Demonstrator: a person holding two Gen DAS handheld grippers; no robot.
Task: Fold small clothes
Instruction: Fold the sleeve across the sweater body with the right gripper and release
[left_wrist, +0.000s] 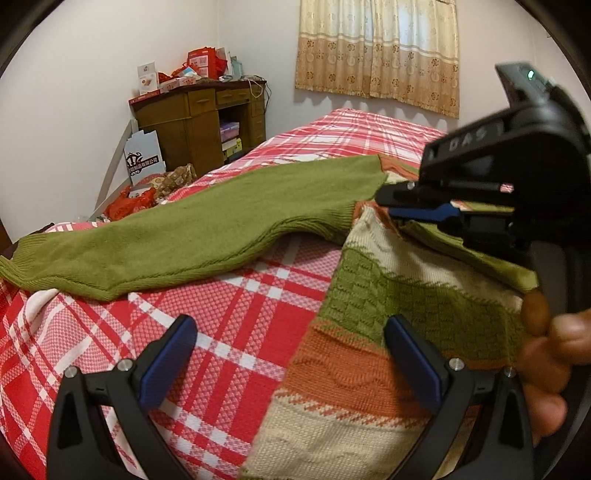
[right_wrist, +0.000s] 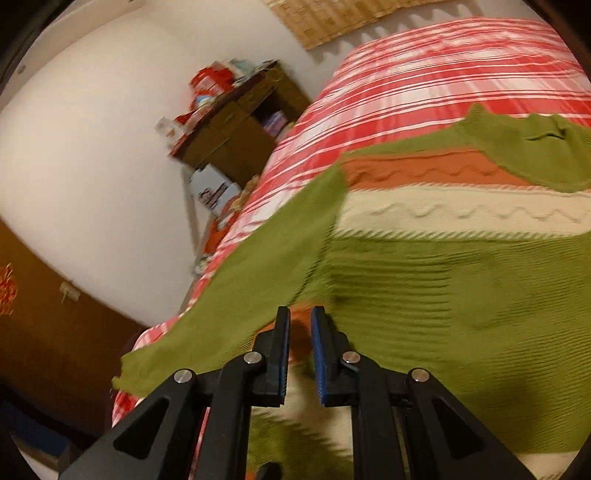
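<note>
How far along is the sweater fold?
Done: one side of the striped sweater looks brought over its body, a green layer under the right gripper. In hand: the right gripper is shut on that folded sweater fabric; the left gripper is open, holding nothing. Left: the other green sleeve lies stretched out on the plaid bedspread, unfolded.

Bed (left_wrist: 221, 314) w/ red-white plaid cover; striped knit sweater (left_wrist: 351, 369) lies directly on it, its green sleeve (left_wrist: 166, 243) spread out left of sweater body.
</note>
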